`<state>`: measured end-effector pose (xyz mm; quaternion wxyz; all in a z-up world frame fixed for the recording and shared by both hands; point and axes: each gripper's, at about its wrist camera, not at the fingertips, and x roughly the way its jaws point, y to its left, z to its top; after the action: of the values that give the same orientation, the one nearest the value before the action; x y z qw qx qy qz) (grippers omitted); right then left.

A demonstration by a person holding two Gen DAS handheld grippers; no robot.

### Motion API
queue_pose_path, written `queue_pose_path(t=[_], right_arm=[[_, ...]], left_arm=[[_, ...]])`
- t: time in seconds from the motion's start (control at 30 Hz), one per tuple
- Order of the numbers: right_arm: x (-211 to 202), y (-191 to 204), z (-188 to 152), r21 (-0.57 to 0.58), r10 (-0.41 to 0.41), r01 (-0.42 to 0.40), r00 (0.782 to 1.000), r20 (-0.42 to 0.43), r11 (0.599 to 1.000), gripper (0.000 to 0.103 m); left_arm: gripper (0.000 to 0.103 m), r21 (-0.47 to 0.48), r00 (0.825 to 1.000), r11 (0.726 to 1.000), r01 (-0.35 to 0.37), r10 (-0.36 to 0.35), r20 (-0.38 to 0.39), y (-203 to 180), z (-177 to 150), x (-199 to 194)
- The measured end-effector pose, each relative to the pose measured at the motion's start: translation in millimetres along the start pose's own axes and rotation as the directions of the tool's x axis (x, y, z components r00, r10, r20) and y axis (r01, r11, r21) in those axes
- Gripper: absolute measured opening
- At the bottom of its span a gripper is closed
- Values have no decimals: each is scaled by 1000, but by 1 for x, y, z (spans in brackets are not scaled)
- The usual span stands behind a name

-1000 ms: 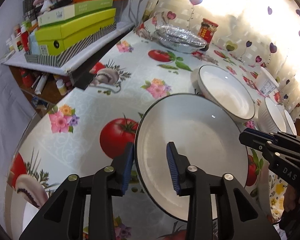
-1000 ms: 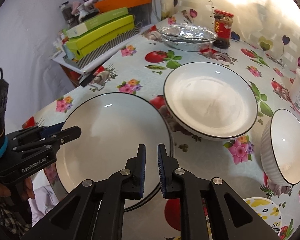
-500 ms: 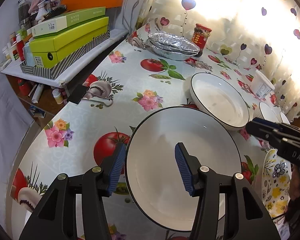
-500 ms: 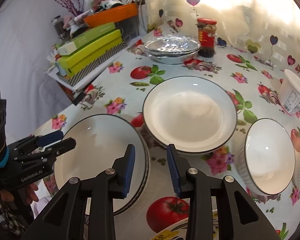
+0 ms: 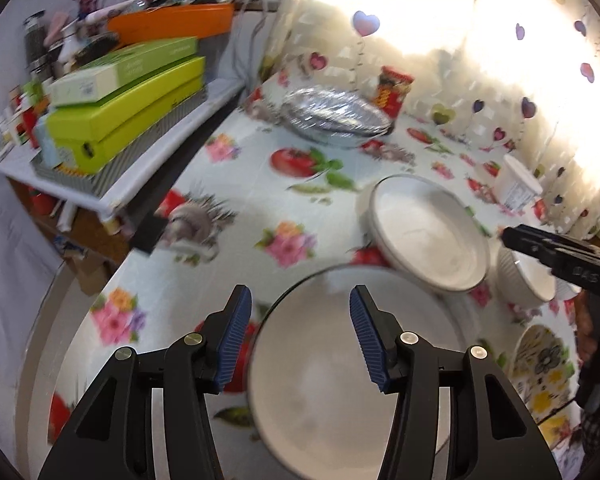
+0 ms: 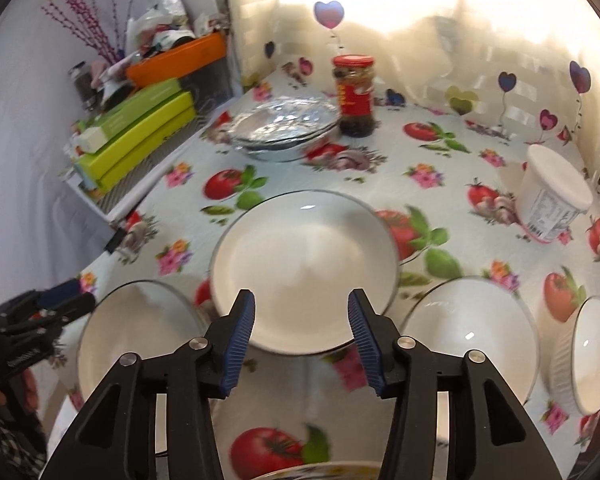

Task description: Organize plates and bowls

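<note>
Both hand-held grippers gape wide, empty — plates' rims near, untouched.

Home dining corner: bench wearing a tomato-and-flower oilcloth, heart stickers showing on tiled wall, sauce jar and foil pans sitting nearby, cluttered side shelf holding boxes.

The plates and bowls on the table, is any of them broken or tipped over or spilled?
No, nothing stands out. The near plate, the deep plate and the two bowls all sit upright on the tablecloth, with no chips or spills visible. The foil dish beside the jar looks crinkly, nothing worse. Both tools, left and right, are open.
</note>
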<state>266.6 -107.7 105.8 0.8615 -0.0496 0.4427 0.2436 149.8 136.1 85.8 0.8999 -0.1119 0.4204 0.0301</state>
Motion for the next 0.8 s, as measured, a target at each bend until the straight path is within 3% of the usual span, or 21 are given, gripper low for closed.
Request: queue_pose_path(t=[0.17, 0.6, 0.8], right_arm=[[12, -28, 15, 42, -18, 18, 1000, -7, 999, 49], [79, -71, 42, 78, -10, 20, 992, -128, 997, 49], [101, -77, 43, 71, 28, -16, 984, -175, 997, 38]], left_arm=[[52, 19, 998, 999, 51, -50, -34, -19, 24, 19], [52, 75, 990, 995, 59, -48, -134, -57, 49, 77], [52, 69, 986, 996, 59, -47, -161, -62, 53, 94]])
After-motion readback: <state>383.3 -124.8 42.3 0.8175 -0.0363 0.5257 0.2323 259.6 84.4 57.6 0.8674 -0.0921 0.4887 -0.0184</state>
